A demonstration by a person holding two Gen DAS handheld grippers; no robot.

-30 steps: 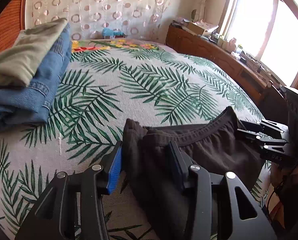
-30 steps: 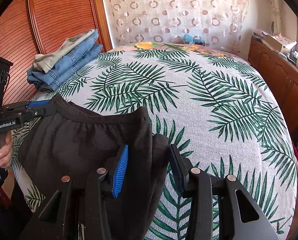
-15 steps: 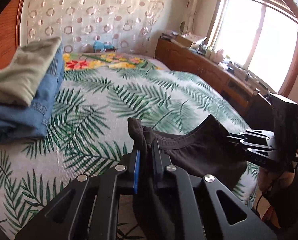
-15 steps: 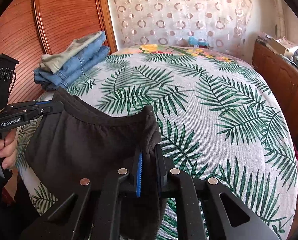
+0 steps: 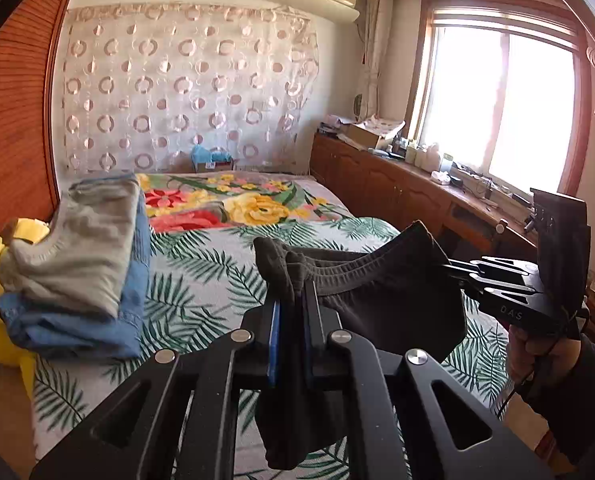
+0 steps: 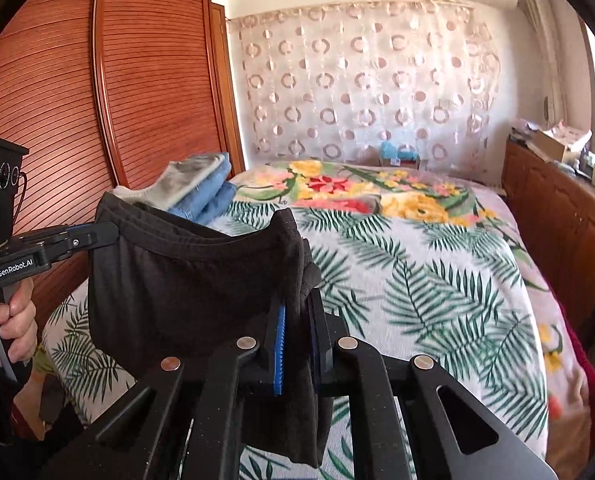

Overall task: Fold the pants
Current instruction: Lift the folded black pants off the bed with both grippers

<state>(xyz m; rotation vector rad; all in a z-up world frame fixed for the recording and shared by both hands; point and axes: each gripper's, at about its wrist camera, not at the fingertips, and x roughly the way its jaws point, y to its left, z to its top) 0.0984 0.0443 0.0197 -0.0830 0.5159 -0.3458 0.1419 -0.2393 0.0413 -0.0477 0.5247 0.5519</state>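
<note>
holding the black pants (image 5: 381,304) up by the waistband, you have the left tool (image 5: 293,320) and right tool (image 6: 299,324) each clenched on a corner, just above the bed (image 6: 437,264). no fold made yet; beyond, folded clothes (image 5: 81,264) wait stacked.

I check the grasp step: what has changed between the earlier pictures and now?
Both tongs, left and right, have just closed on the waistband of the black pants and lifted it off the bed. The folded clothes pile stayed in place.
</note>
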